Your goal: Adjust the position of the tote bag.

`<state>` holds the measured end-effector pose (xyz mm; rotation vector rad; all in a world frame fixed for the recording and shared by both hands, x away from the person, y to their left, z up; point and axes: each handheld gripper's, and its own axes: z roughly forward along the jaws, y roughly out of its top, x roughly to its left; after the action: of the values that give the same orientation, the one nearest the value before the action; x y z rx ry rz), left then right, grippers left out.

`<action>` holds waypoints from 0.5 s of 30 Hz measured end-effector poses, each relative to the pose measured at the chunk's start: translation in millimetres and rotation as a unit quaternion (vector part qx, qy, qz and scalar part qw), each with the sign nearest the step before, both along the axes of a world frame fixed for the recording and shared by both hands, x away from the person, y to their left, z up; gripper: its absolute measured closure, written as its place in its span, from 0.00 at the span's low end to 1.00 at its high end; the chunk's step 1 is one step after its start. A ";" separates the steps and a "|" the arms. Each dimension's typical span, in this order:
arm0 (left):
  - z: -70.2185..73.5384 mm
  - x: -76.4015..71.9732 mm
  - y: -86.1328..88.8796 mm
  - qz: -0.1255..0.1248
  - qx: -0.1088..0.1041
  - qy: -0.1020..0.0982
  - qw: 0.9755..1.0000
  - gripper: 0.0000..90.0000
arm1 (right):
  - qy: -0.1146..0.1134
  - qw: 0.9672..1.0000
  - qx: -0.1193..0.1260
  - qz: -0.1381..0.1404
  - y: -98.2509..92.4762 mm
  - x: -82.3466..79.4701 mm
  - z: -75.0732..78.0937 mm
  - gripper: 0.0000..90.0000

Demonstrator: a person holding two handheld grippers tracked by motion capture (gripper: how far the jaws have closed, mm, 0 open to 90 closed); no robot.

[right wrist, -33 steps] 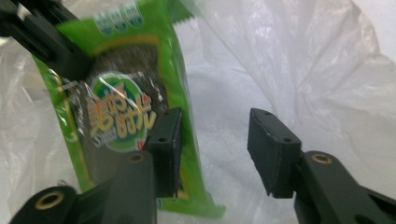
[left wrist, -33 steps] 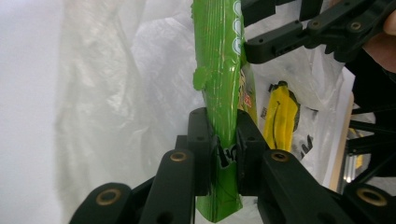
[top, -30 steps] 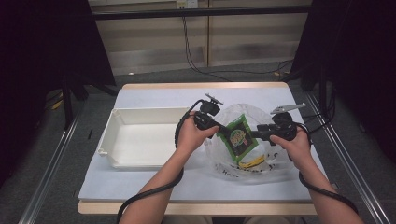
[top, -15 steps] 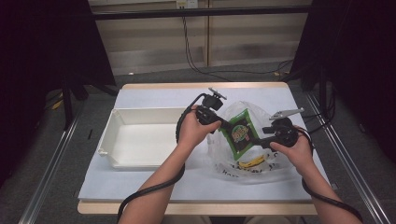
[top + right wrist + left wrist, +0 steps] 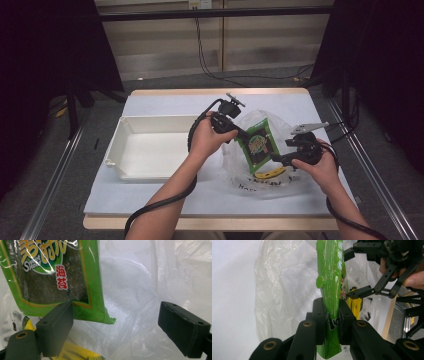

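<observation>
Two hand-held grippers are mine here: my left hand-held gripper [image 5: 329, 322] is clamped on one edge of the green snack packet [image 5: 257, 145], which I see edge-on in the left gripper view, so its print is mostly hidden there. My right hand-held gripper [image 5: 120, 332] has its jaws spread wide, one jaw just under the packet's lower corner, gripping nothing. The packet is lifted above the crumpled clear plastic bag [image 5: 250, 177] on the table [image 5: 150, 195]. Something yellow [image 5: 269, 173] lies in the bag, half covered by film; I cannot tell what. The white tray [image 5: 120, 142] sits beside my left forearm.
</observation>
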<state>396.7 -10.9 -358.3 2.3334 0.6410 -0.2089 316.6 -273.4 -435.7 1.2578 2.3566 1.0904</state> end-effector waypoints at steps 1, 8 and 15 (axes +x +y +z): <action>-0.7 -0.7 -1.0 -0.001 -0.002 0.004 1.000 0.89 | 0.000 1.000 0.002 -0.001 -0.5 -0.8 -0.4 0.14; -3.9 -4.1 -6.0 -0.005 0.004 0.000 1.000 0.89 | -0.005 1.000 0.000 0.003 1.5 -1.4 -0.8 0.13; 9.5 1.7 -2.5 0.006 -0.003 -0.007 1.000 0.89 | -0.004 1.000 0.004 0.014 3.4 -4.1 -1.5 0.10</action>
<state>398.4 -13.4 -348.8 2.3229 0.6472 -0.1882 312.5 -270.0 -437.1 1.2234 2.3740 1.1125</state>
